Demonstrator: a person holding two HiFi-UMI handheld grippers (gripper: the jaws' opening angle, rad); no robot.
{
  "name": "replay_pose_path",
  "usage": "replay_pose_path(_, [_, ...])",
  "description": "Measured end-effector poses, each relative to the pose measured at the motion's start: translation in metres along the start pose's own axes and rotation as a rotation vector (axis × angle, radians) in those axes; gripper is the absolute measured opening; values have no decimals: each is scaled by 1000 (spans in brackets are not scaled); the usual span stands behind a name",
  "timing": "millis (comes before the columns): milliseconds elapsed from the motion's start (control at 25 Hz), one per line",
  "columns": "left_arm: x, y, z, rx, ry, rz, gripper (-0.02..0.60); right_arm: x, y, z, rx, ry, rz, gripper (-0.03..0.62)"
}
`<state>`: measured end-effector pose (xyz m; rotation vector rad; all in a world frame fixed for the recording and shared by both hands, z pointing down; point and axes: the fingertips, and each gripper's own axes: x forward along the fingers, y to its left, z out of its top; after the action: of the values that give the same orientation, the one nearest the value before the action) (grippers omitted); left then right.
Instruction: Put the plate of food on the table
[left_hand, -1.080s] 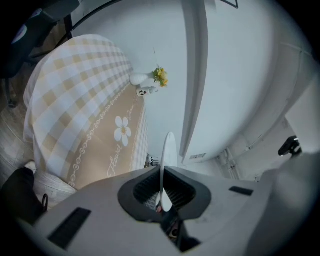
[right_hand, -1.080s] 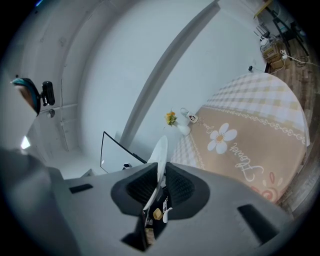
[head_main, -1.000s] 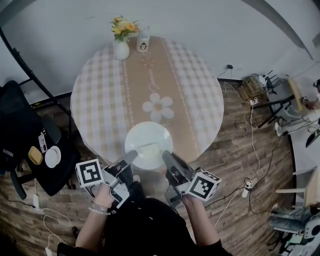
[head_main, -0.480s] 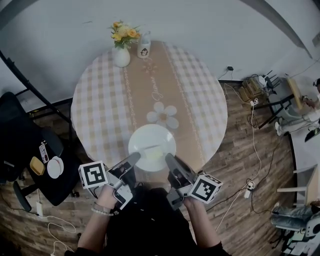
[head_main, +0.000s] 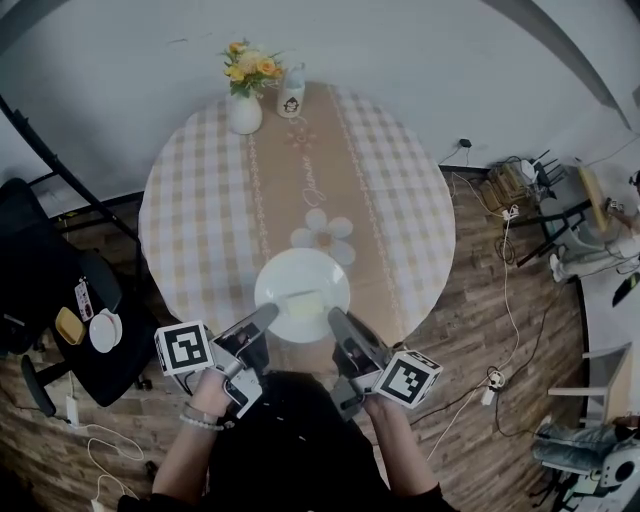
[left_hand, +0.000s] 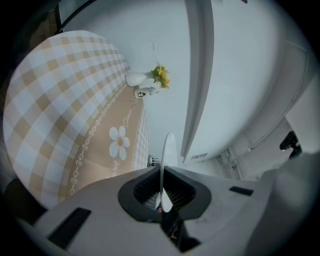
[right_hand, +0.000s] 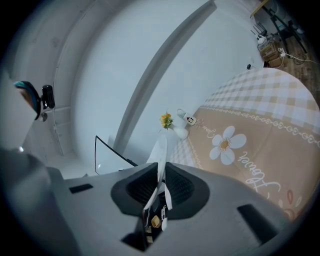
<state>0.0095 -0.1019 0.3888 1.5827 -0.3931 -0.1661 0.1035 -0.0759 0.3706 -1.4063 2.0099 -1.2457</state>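
**Plate brought in over the near table edge**

Since a second ago the plate (head_main: 300, 285) has edged toward the daisy print (head_main: 322, 232). It lies lower centre, over the table's (head_main: 200, 200) near edge, carrying pale food (head_main: 303, 303). Left gripper (head_main: 262, 318) and right gripper (head_main: 335, 322) each clamp its near rim. Uneven release could tilt it, spilling food or tipping it off.

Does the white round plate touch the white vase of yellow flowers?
No, the white round plate is at the checked round table's near edge, and the white vase of yellow flowers stands at its far edge.
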Motion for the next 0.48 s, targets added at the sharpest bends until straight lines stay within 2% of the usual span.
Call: replay_pose_path(480, [7,2,6,-26,-50,18,8,12,-9,8,17,63,18,29])
